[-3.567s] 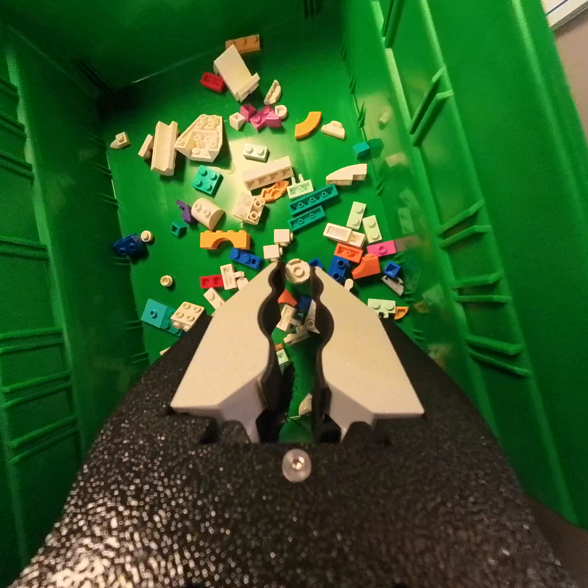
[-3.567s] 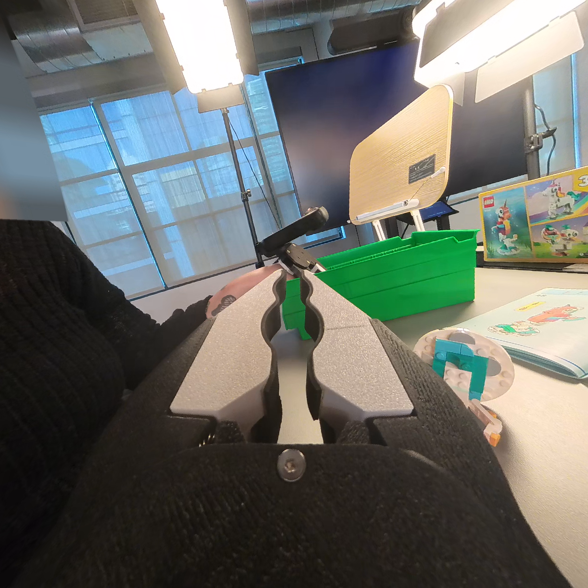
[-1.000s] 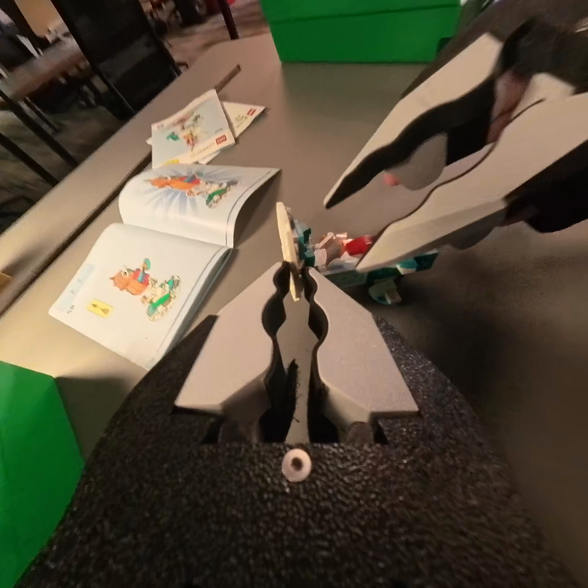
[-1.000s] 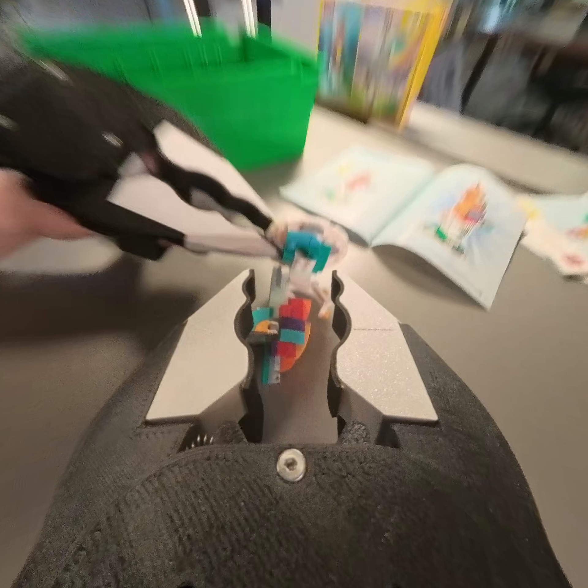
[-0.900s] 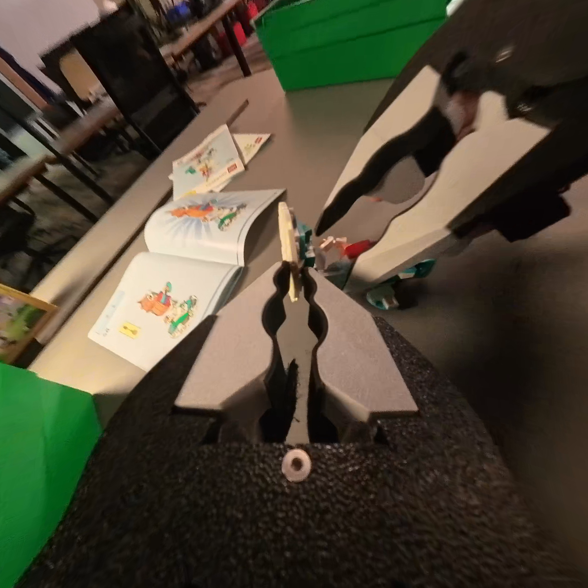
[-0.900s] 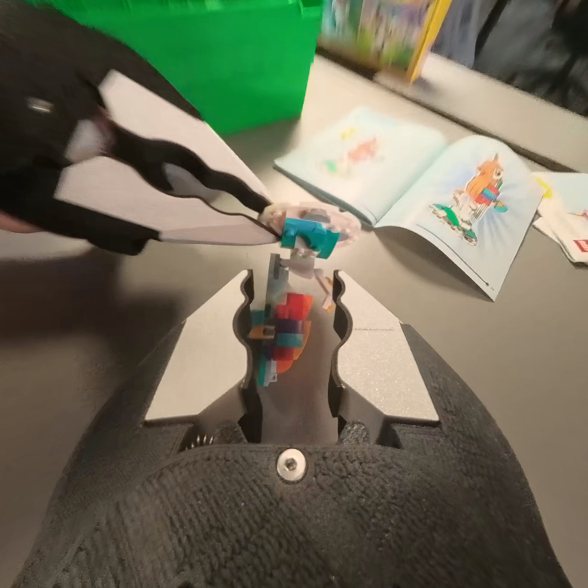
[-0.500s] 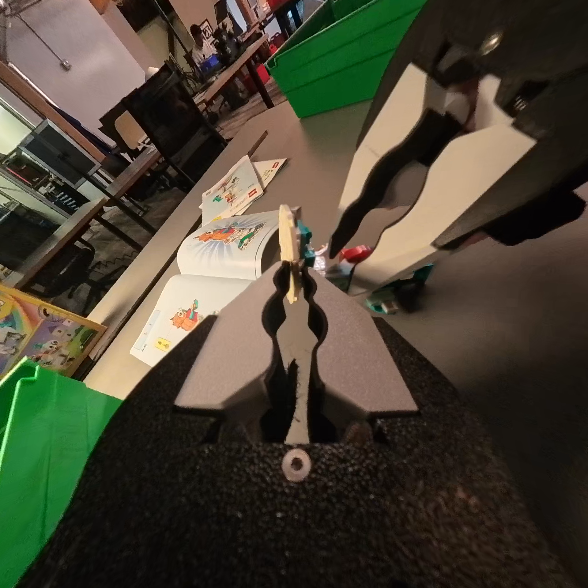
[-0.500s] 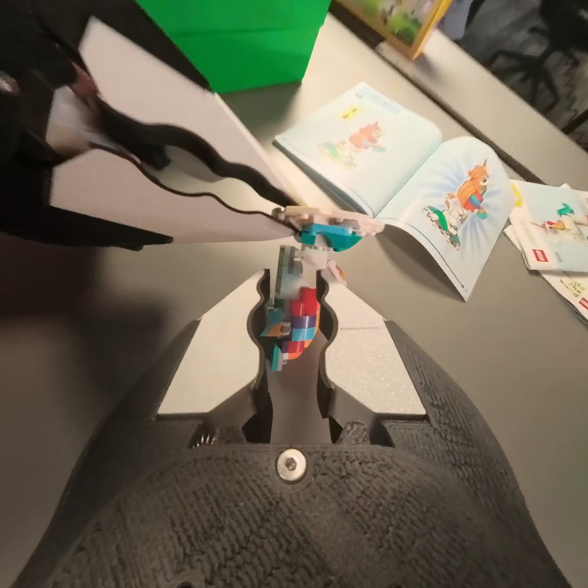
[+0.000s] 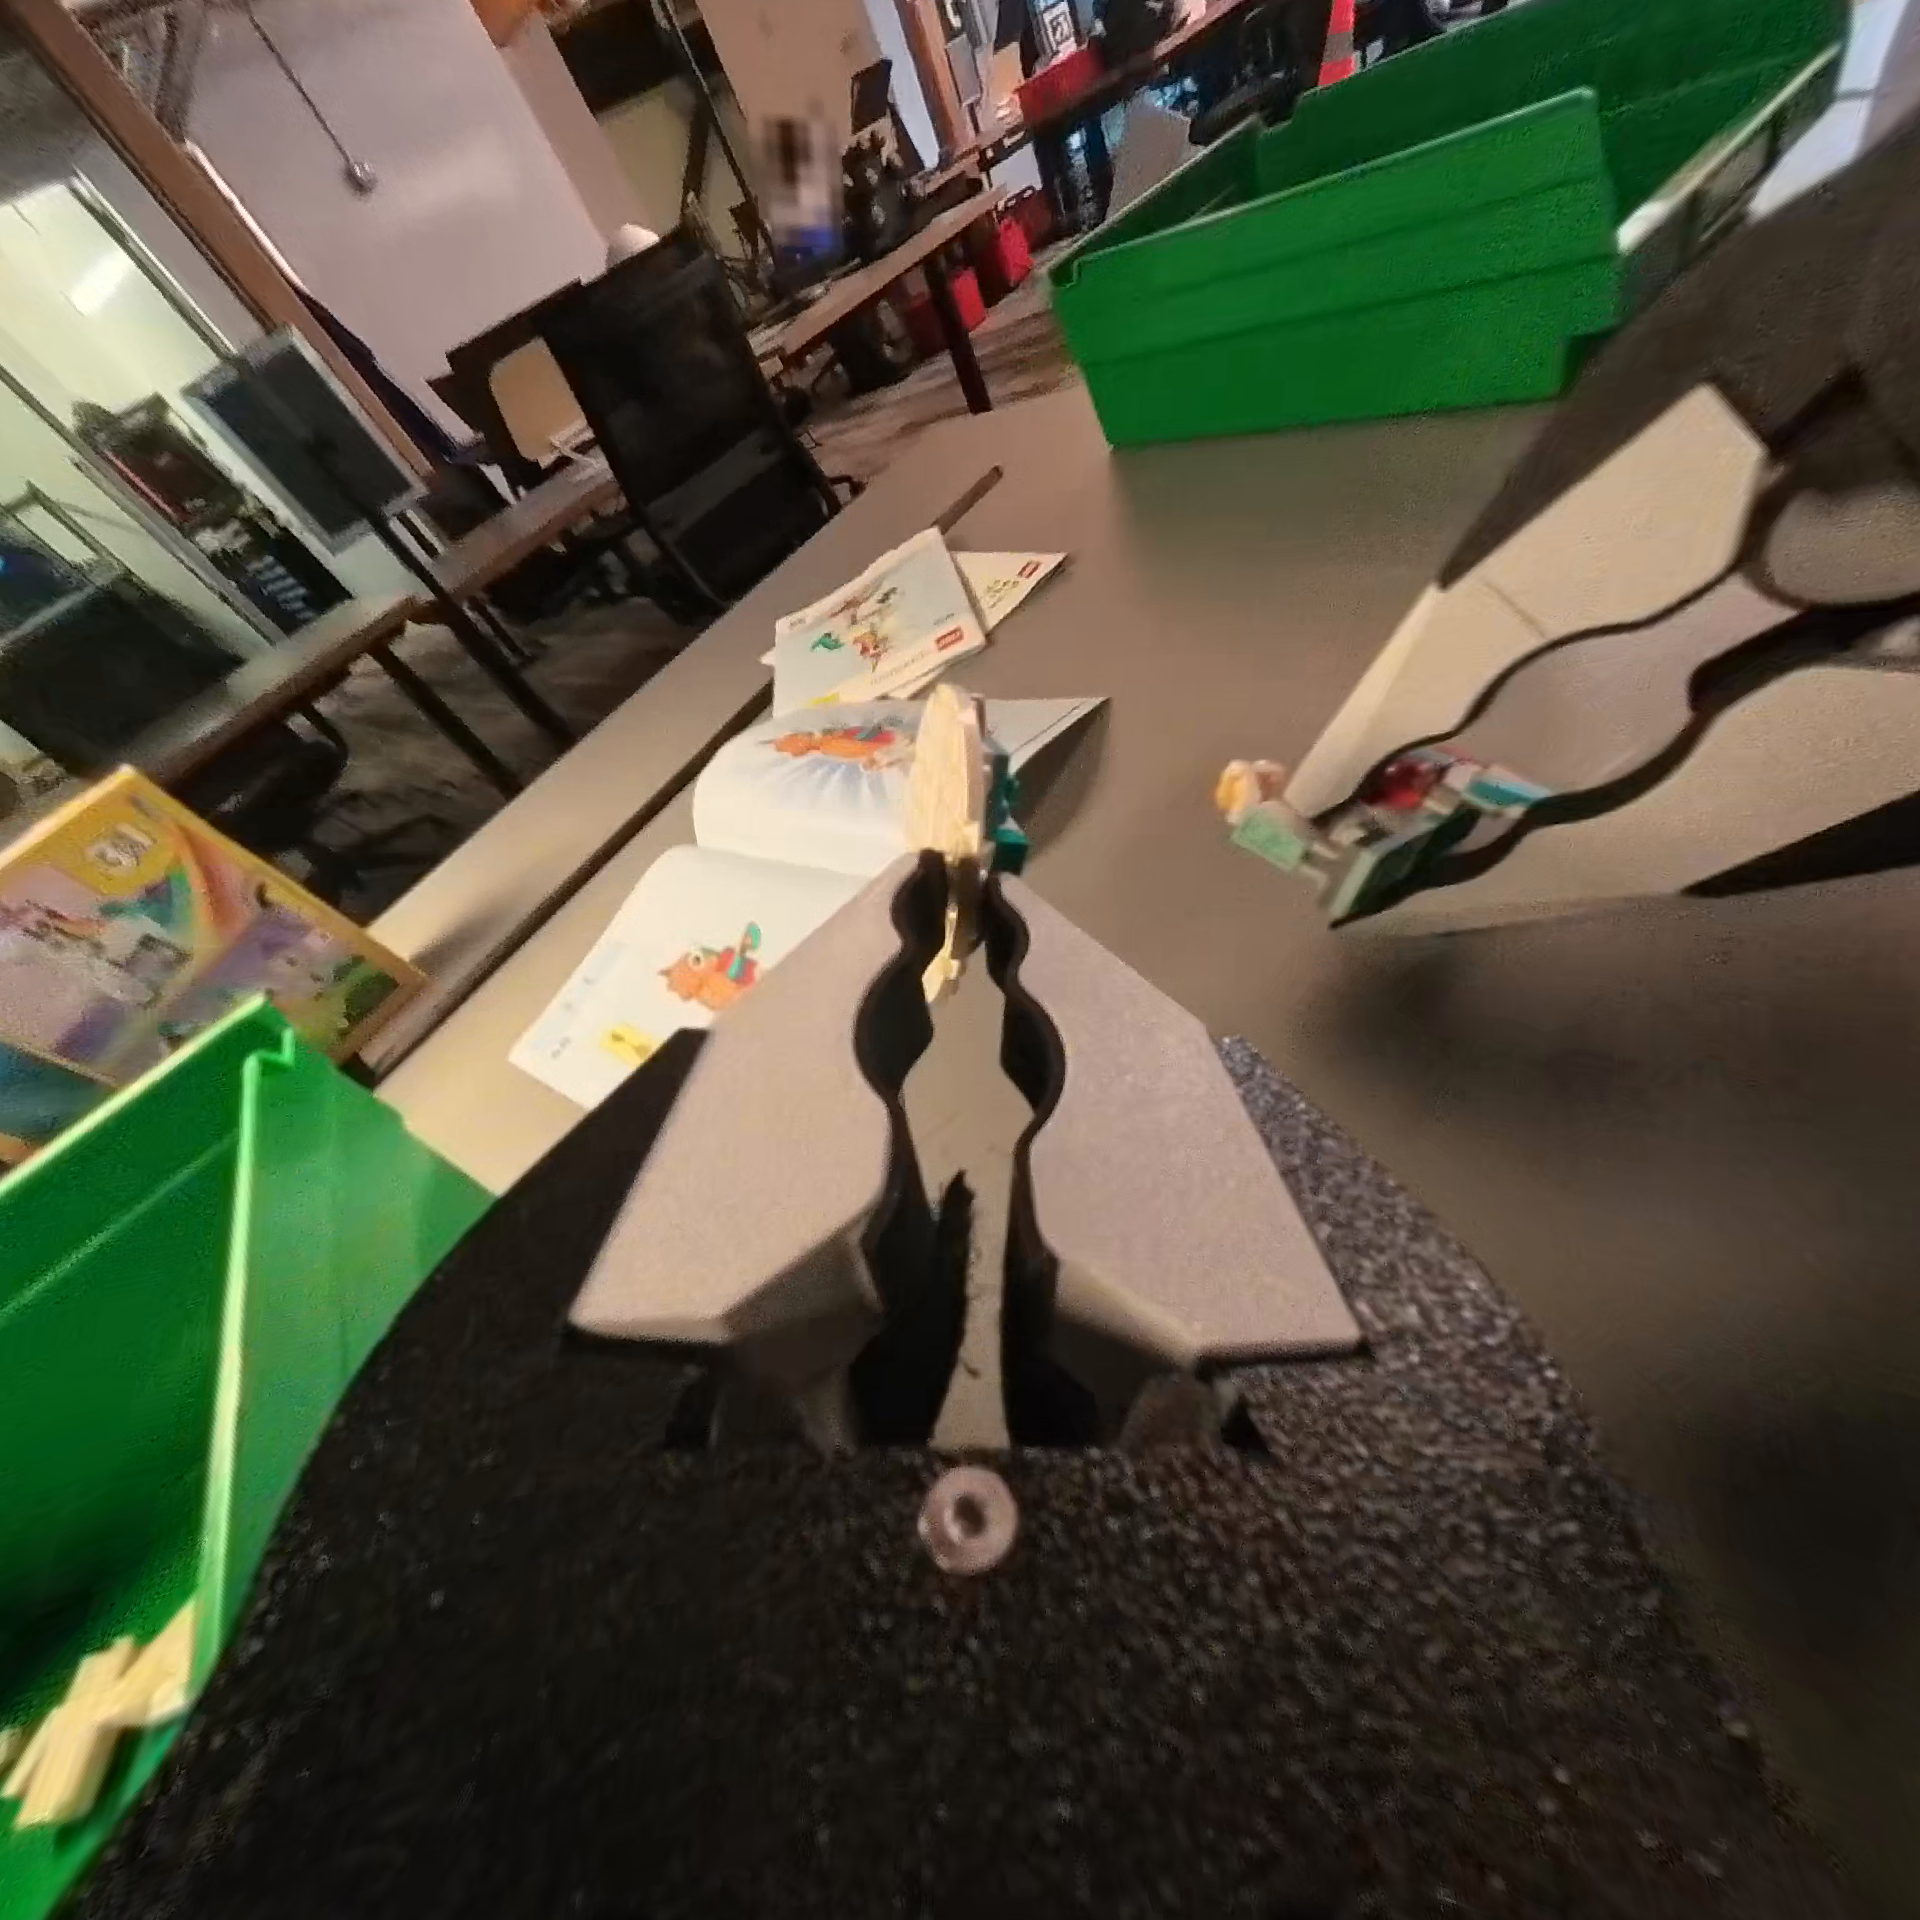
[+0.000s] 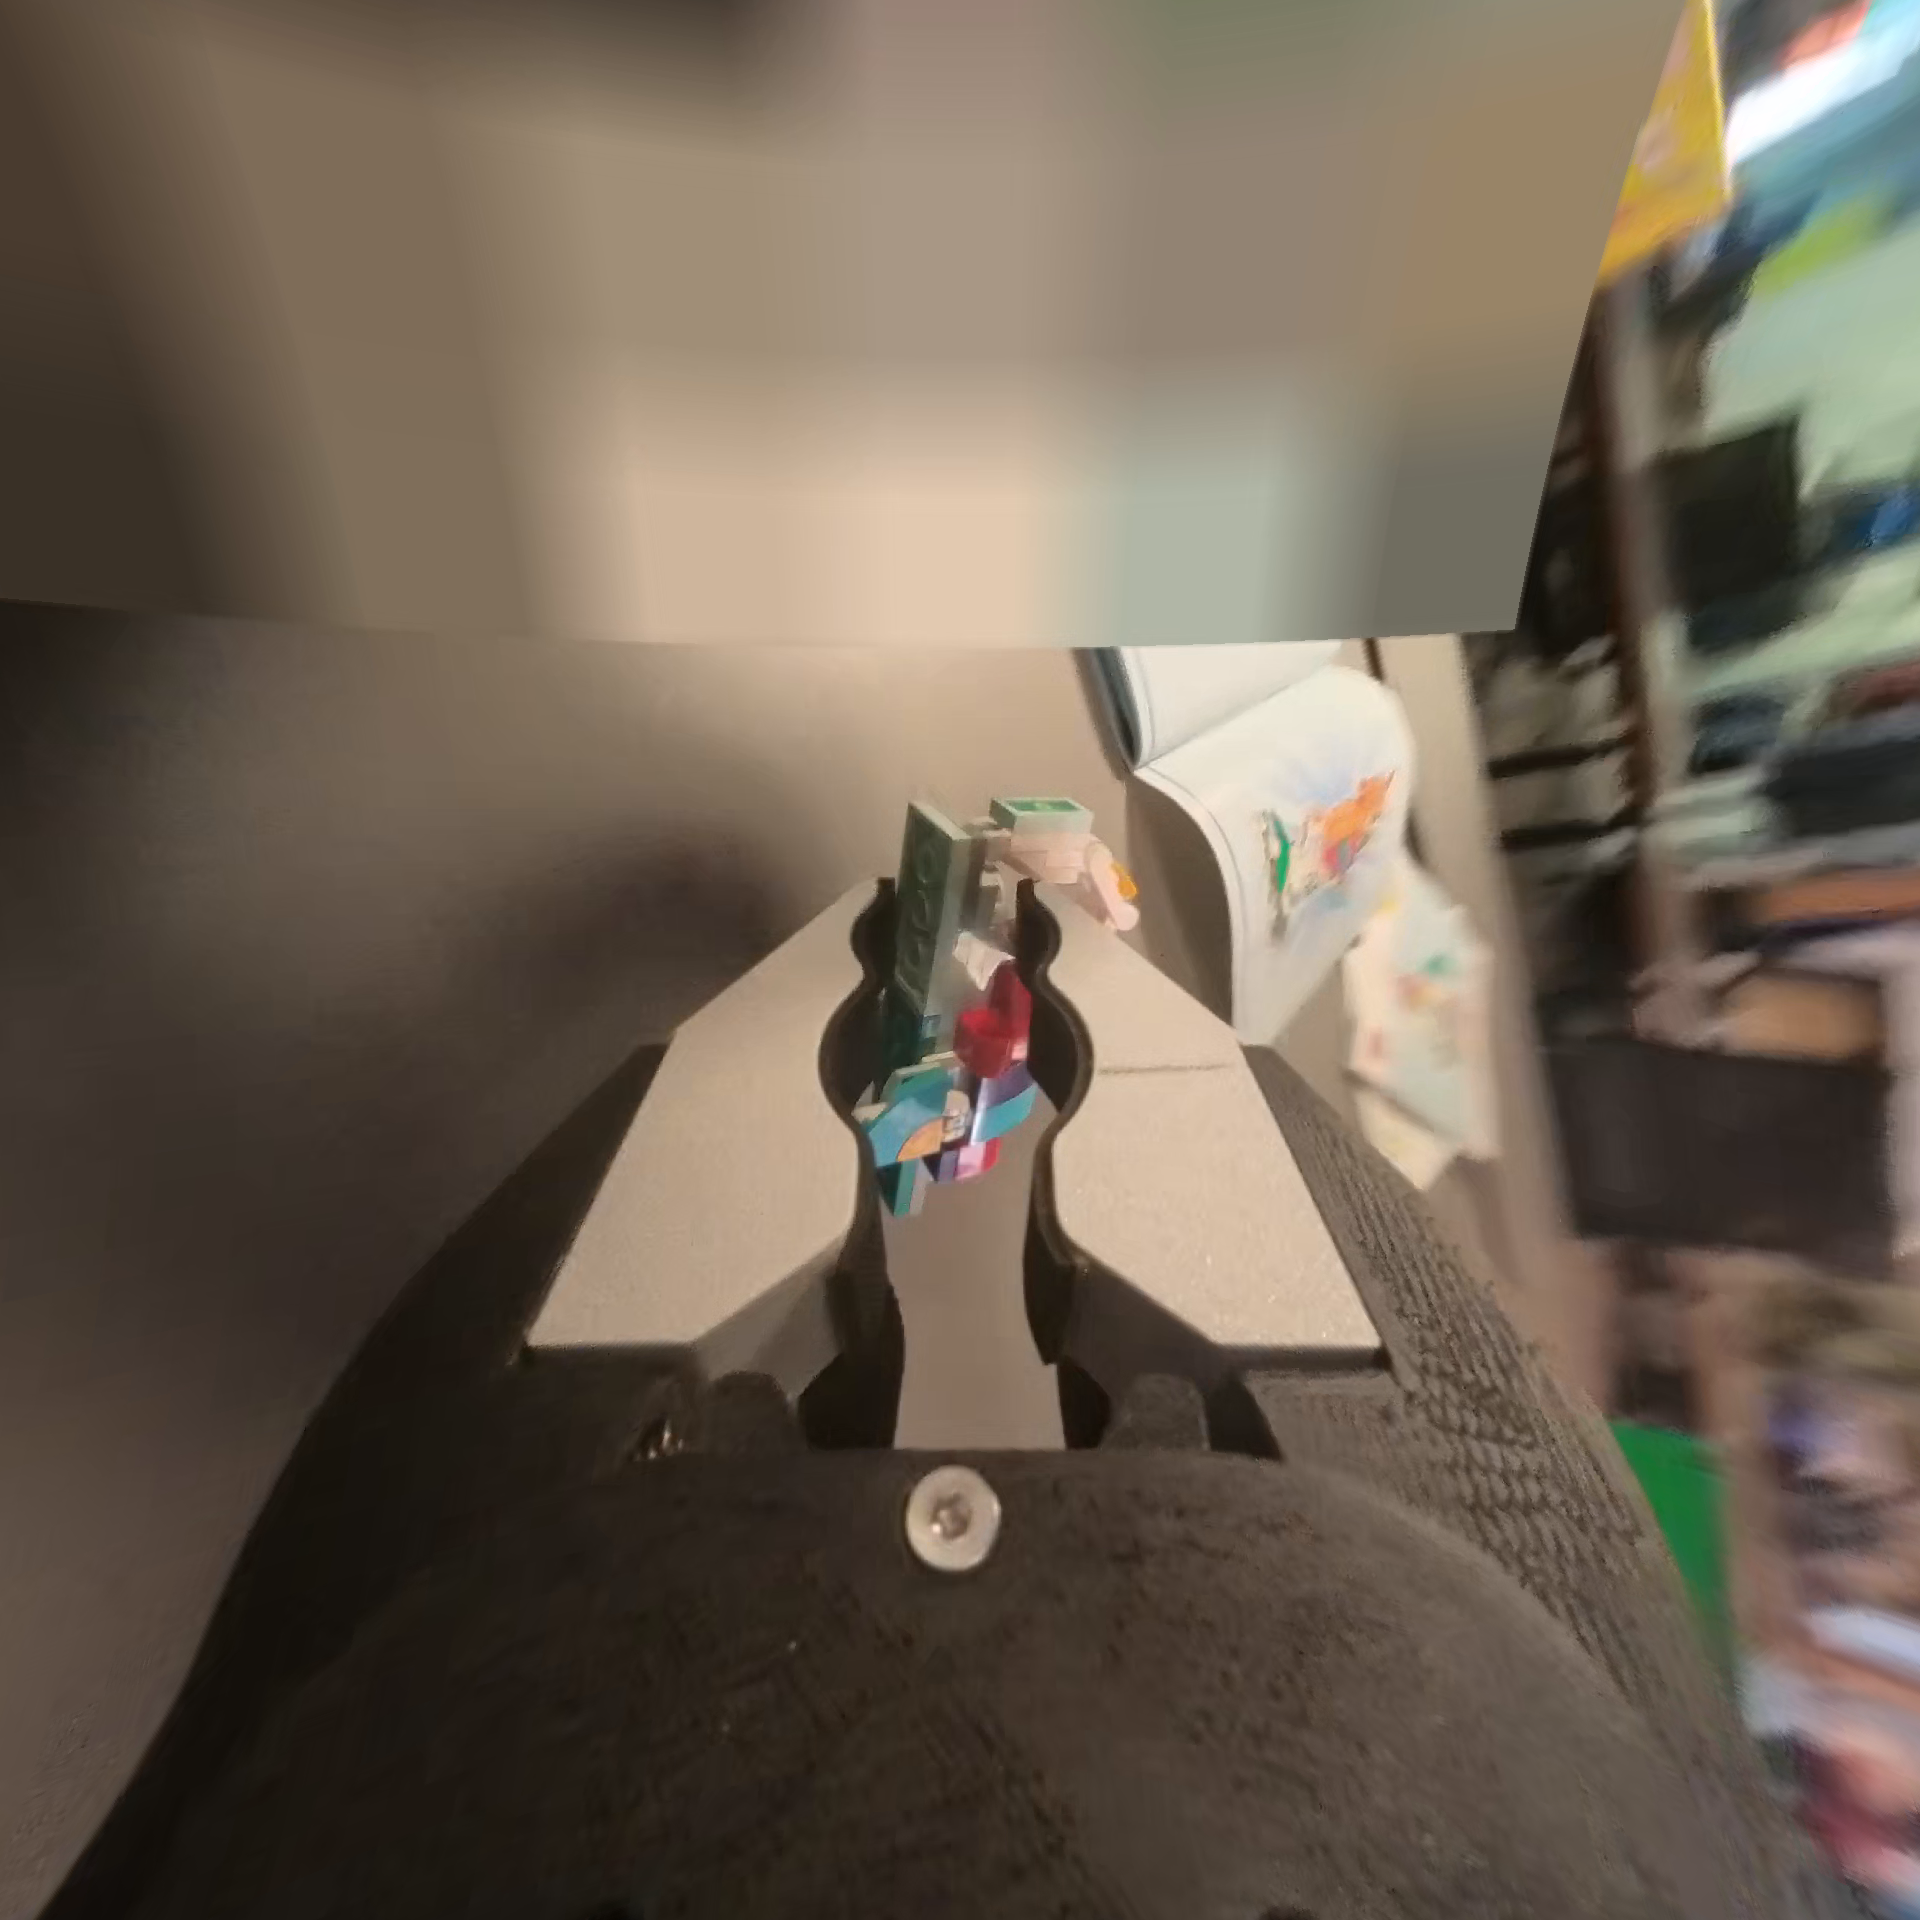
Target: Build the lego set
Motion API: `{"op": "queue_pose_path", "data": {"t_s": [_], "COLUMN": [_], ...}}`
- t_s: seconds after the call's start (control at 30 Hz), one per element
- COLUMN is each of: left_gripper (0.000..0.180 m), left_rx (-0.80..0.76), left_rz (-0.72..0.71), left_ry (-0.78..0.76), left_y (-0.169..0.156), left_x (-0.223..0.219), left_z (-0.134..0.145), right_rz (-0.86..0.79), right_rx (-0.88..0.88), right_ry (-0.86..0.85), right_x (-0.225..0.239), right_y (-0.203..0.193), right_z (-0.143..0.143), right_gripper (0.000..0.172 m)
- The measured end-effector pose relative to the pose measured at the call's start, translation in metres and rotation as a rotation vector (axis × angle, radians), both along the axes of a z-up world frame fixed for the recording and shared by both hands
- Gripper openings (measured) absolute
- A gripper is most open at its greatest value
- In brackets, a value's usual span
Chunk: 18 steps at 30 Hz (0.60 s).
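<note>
Open picture booklet (image 9: 800, 831) lies flat on grey worktop (image 9: 1195, 582). More small leaflets (image 9: 894, 634) just behind it. Green bin (image 9: 1340, 281) far back on worktop. Another green bin (image 9: 156, 1247) near left, pale bricks (image 9: 94, 1714) inside. Yellow toy box (image 9: 156, 945) behind that bin. Dark tables (image 9: 499, 551) beyond.

Left gripper (image 9: 958, 883): 2 fingers nearly closed, pinching a thin disc edge-on at the tips. Right gripper (image 10: 951, 894): fingers clamped on a small brick build, tilted.
</note>
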<state>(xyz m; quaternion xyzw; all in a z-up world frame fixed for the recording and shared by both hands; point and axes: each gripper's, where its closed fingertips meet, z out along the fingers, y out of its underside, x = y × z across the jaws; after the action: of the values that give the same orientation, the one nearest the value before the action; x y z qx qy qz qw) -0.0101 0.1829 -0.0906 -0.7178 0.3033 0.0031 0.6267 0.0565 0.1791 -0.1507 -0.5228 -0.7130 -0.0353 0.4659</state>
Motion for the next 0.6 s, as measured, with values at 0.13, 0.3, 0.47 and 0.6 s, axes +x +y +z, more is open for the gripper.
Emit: {"op": "queue_pose_path", "data": {"t_s": [0.13,0.3,0.47,0.6], "left_gripper": [0.004,0.003,0.004,0.004], "left_rx": [-0.05,-0.138,-0.198,-0.214], "left_rz": [-0.027,-0.076,-0.148,-0.201], "left_ry": [-0.06,-0.196,-0.362,-0.451], "left_y": [-0.002,-0.004,-0.007,-0.01], "left_x": [0.006,0.015,0.024,0.032], "left_z": [-0.005,-0.011,-0.011,-0.008], "right_rz": [-0.001,-0.013,-0.016,-0.036], "right_rx": [-0.02,-0.224,-0.432,-0.481], "right_ry": [-0.045,-0.053,0.023,0.259], "right_x": [0.008,0.003,-0.002,-0.003], "right_y": [0.001,-0.001,-0.005,-0.003], "right_z": [-0.005,-0.01,-0.007,0.027], "right_gripper": [0.022,0.028,0.045,0.041]}}
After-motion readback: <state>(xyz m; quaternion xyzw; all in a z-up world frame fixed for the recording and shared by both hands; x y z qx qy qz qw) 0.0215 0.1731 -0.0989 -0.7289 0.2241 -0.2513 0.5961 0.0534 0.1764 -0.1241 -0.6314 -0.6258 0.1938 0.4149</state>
